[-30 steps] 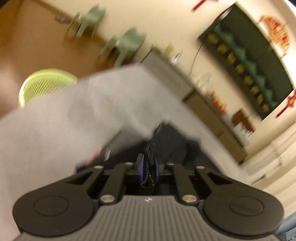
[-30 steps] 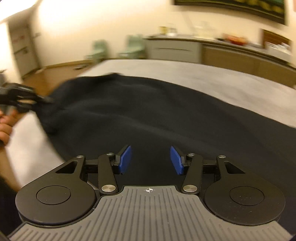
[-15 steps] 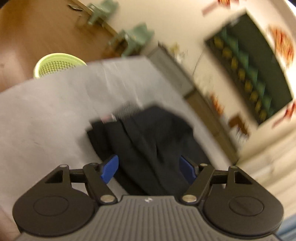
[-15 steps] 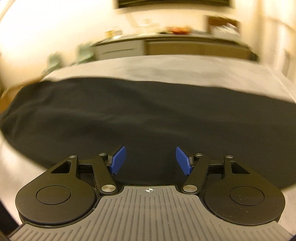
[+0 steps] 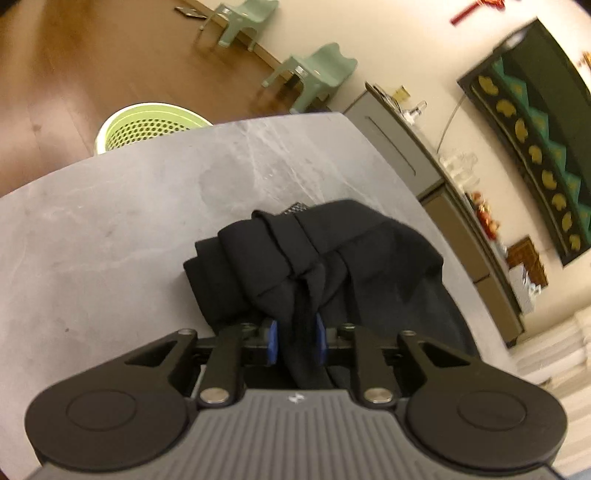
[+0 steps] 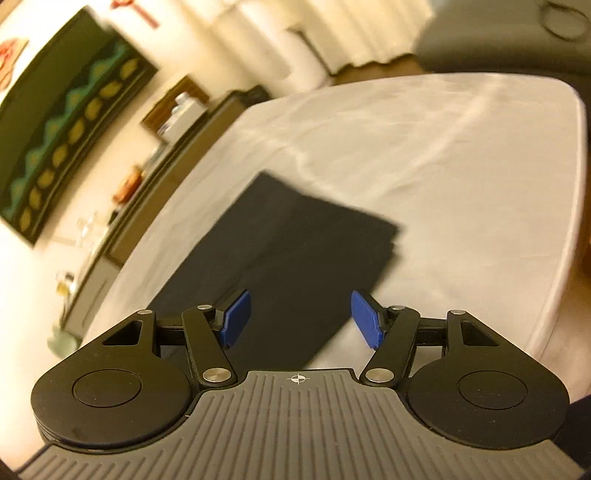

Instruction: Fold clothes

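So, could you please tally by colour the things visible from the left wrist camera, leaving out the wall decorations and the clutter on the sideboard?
Black: 1, the bunched garment, a fold of it between the closing jaws of the left gripper
Pale green: 2, the chairs
Lime green: 1, the perforated basket
Grey: 1, the table
Total: 5

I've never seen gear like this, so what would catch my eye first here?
A bunched black fabric garment on the grey marble-look tabletop stands out, a fold of it between the blue pads of the closing left hand-held gripper. The right hand-held gripper gapes, empty, over the garment's flat end.
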